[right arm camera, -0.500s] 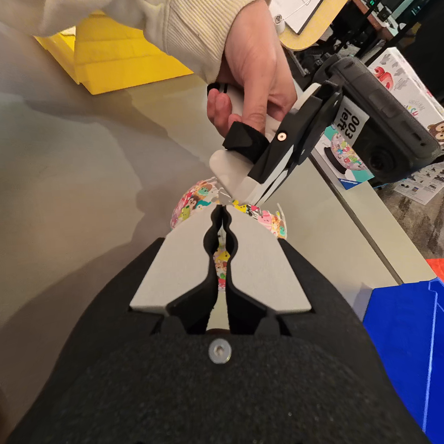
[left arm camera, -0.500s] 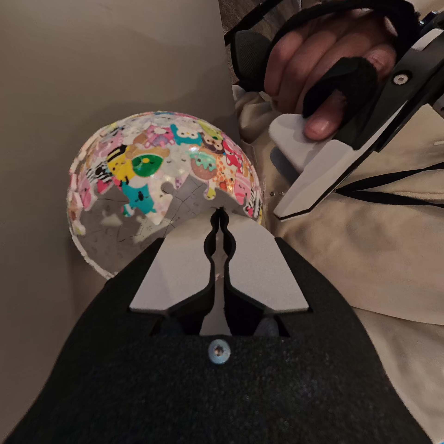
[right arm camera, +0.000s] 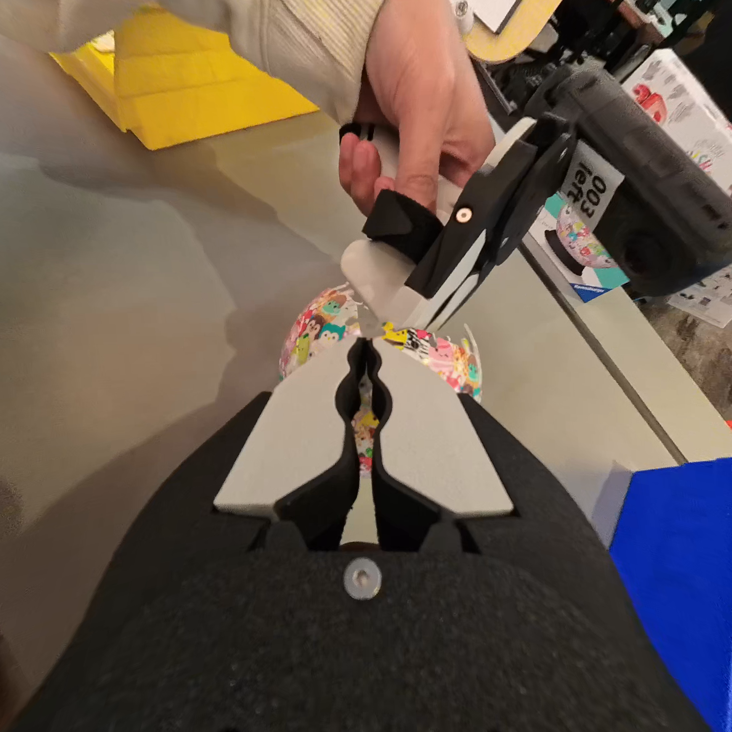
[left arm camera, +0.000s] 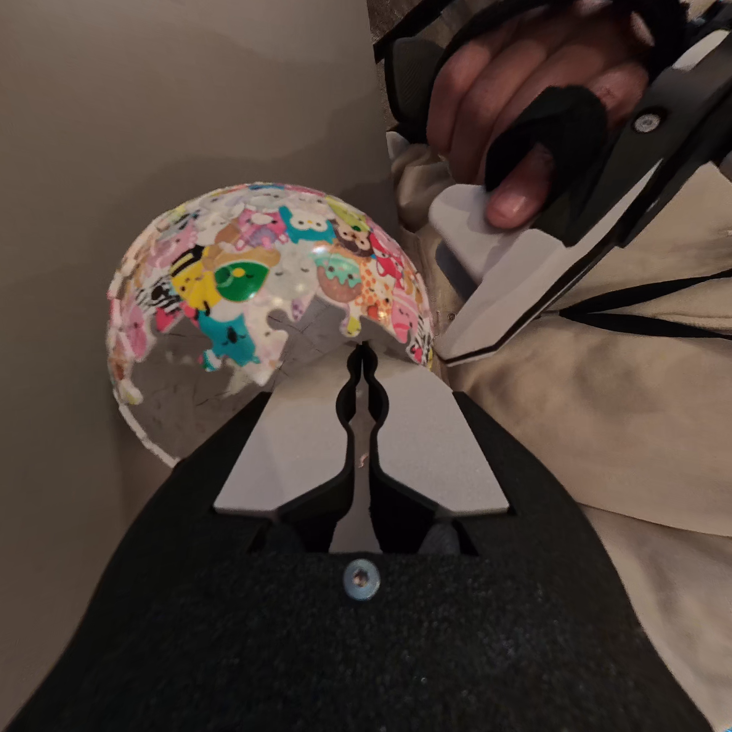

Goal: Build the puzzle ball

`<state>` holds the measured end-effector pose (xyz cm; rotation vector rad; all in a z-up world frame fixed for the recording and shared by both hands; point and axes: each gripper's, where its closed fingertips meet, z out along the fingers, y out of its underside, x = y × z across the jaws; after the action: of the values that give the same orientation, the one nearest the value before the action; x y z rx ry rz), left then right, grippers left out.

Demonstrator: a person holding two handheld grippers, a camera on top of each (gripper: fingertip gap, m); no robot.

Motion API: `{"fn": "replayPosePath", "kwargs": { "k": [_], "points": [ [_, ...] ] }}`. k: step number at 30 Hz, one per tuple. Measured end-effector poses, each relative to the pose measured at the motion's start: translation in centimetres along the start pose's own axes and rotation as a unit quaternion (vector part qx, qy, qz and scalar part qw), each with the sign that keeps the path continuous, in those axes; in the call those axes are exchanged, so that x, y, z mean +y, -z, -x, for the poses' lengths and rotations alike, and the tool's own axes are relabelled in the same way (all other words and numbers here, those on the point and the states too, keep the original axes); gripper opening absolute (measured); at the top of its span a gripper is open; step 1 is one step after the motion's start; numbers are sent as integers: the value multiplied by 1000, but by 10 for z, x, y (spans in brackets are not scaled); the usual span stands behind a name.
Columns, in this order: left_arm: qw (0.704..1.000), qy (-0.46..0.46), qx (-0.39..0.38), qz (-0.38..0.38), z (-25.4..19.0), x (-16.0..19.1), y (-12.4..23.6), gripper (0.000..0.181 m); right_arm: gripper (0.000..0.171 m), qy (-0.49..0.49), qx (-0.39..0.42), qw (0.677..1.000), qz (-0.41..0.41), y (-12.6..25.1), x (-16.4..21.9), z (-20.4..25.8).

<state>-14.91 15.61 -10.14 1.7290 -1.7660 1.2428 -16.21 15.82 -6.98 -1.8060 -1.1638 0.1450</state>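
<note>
Both my grippers, left [left arm camera: 362,348] and right [right arm camera: 362,342], jaws closed, apparently empty, at ball [left arm camera: 253,285] rim. I'd press seams gently, bracing shell.

Dim, warm light; soft shadows, slight motion blur, wide-angle bending at edges.

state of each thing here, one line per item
puzzle ball: partly built, gaps open in the shell, resting on the table
left gripper: jaws shut on the ball's edge
right gripper: jaws shut, tips at the ball
puzzle box: closed as far as it shows, at the table edge
blue bin: contents not visible
</note>
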Motion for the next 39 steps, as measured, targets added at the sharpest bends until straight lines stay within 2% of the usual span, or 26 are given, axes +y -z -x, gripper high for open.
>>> {"fn": "replayPosePath", "kwargs": {
  "k": [8,17,22,28,34,39],
  "points": [
    [1000,1,-6,1,1,0,0,0,0,12,17,1000,-11,9,-7,-4],
    [1000,4,-19,-12,3,-2,9,0,0,10,22,1000,-16,21,2,-8],
    [998,7,-51,-43,4,-4,26,0,0,-27,17,998,-47,35,18,-5],
    [990,5,-92,-102,-4,-11,45,0,0,-48,45,995,-73,34,25,-10],
    [991,29,-105,-74,6,0,33,0,0,-58,37,993,-96,26,22,-5],
    [997,14,-40,-60,3,-5,14,0,0,-88,49,987,-126,25,17,-11]
  ]
}}
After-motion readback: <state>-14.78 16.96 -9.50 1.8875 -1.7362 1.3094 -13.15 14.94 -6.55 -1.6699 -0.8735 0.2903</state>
